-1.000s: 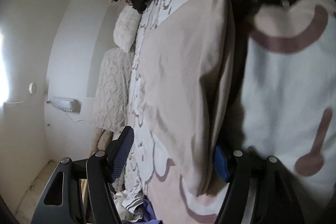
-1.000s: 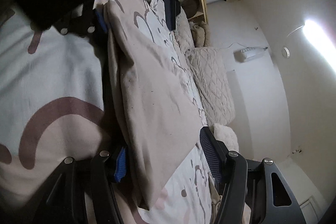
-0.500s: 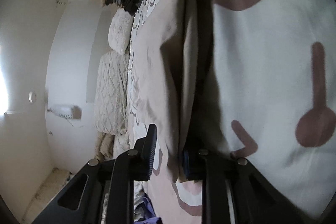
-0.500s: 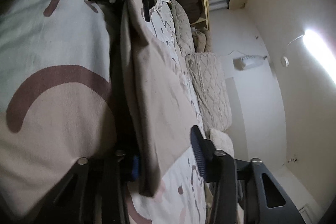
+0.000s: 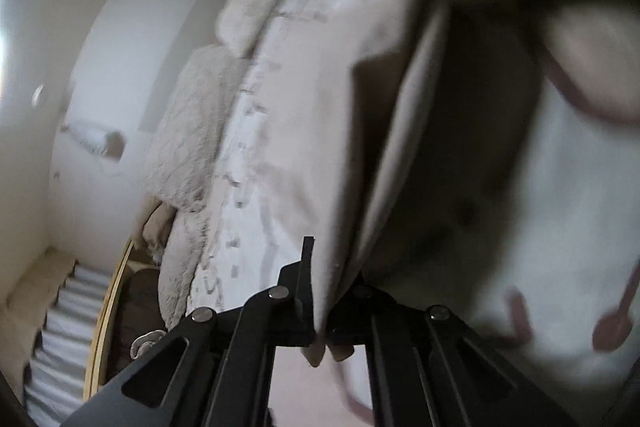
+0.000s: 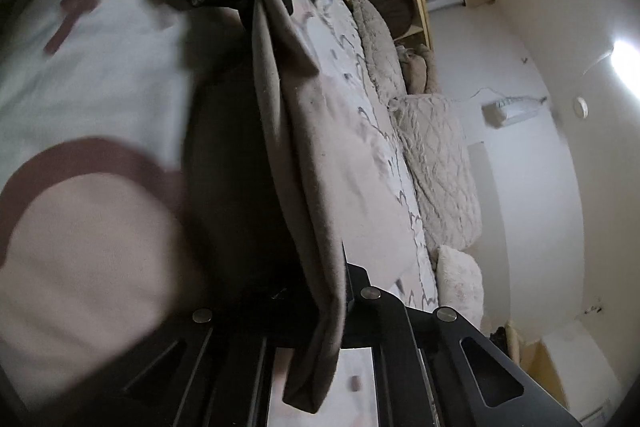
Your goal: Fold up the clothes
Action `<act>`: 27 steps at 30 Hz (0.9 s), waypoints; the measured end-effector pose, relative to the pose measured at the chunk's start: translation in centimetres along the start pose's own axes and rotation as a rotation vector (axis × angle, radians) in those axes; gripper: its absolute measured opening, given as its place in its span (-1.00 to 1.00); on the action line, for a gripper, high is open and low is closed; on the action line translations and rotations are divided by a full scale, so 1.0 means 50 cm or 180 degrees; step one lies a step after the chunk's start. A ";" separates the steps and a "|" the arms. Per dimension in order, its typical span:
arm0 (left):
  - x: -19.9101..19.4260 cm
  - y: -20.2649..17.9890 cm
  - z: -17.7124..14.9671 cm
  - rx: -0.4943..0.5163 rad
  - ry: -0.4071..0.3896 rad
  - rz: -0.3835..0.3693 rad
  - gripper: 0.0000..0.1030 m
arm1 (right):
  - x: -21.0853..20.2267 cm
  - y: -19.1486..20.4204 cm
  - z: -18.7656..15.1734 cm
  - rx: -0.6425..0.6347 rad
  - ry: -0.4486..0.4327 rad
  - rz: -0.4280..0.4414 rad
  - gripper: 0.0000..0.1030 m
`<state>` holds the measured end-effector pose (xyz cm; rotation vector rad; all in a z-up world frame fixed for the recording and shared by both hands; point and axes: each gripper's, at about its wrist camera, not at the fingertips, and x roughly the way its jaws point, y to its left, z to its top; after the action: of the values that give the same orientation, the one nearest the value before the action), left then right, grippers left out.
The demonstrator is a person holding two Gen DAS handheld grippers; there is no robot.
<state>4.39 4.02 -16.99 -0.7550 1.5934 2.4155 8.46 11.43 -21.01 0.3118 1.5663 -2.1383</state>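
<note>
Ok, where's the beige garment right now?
The beige cloth garment is pinched at one edge in the left claw and at the other in the right claw, stretched between them above the patterned white bedspread.

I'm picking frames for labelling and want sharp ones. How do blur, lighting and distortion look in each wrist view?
Left wrist view: motion blur smears the beige garment, patterned bedspread and pillows; only the left gripper is crisp. Right wrist view: sharper pillows, blurred bedspread at left, glare from the wall lamp, deep shadow beside the garment. Both show fisheye bending and dark corners.
</note>
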 end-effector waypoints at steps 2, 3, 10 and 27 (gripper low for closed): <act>-0.004 0.065 0.037 -0.0294 -0.0122 0.0152 -0.93 | 0.002 -0.070 0.003 0.0197 -0.0007 0.0030 -0.88; -0.005 0.097 0.055 -0.0426 -0.0193 0.0245 -0.93 | 0.001 -0.108 0.004 0.0308 -0.0016 0.0034 -0.88; -0.044 0.337 0.261 -0.1175 -0.0789 0.0701 -0.93 | -0.025 -0.438 -0.003 0.0901 0.0044 -0.0209 -0.90; -0.281 0.575 0.880 -0.1941 -0.2665 -0.0195 -0.93 | -0.409 -1.043 -0.236 0.1174 0.0928 -0.1770 -0.90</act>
<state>-9.01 33.21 26.94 0.1819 0.5206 2.6236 -0.68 39.83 27.83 0.3489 1.5289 -2.9392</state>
